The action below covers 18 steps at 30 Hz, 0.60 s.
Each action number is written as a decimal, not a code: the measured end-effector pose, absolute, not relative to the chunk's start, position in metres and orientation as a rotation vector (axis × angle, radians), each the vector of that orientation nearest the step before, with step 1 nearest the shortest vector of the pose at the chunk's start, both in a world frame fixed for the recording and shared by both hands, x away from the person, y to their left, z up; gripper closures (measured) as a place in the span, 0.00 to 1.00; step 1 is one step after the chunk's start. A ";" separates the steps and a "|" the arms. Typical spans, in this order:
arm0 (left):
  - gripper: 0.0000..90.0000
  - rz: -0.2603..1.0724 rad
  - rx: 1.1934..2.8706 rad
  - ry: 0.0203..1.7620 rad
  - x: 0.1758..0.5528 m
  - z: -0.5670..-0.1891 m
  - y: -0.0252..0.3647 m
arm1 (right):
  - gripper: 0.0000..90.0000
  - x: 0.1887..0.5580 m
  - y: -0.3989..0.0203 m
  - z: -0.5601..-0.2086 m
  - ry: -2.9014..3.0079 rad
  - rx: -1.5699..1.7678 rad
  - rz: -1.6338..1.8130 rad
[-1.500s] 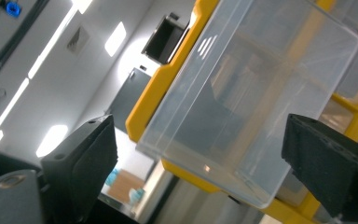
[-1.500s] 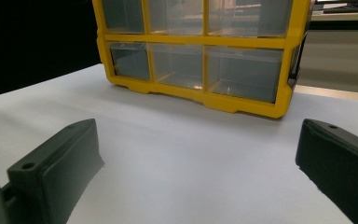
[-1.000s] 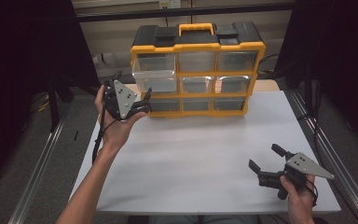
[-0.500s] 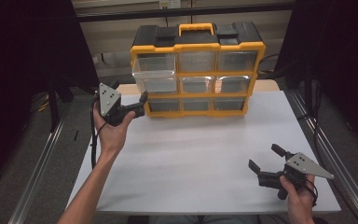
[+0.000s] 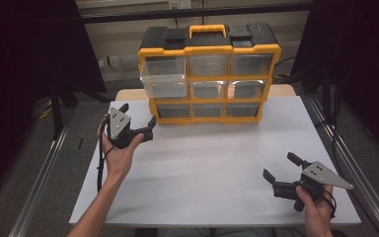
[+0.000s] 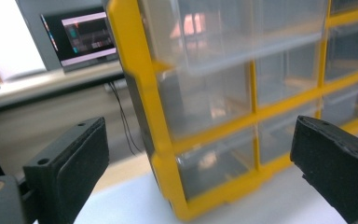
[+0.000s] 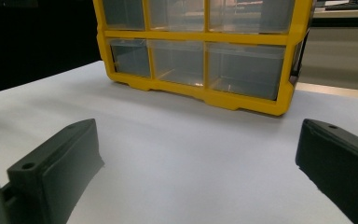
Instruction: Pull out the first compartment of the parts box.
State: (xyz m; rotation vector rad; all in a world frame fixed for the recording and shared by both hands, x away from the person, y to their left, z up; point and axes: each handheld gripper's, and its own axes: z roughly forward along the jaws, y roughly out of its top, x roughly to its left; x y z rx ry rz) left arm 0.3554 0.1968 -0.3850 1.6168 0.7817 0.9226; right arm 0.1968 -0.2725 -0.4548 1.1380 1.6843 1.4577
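Yellow drawer organizer stands at the table's far edge, its top-left drawer pulled out. Left gripper jaws wide apart, empty, just beside the organizer's lower-left corner. Right gripper jaws apart, empty, low at the near right, well away.

In the left gripper view the organizer is blurred and cut off at the top, right and bottom edges — what its drawers hold cannot be told. The right gripper view crops its upper rows. In the high view the person's right hand runs off the bottom edge, and the table — its near edge — is partly cut too.
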 end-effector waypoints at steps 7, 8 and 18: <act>0.04 0.865 1.598 0.806 0.342 -0.402 0.202 | 0.00 0.197 -0.272 -0.455 1.685 1.143 1.459; 0.04 0.864 1.604 0.804 0.339 -0.402 0.203 | 0.00 0.197 -0.272 -0.455 1.685 1.143 1.459; 0.05 0.835 1.587 0.877 0.313 -0.408 0.220 | 0.00 0.197 -0.272 -0.455 1.677 1.148 1.455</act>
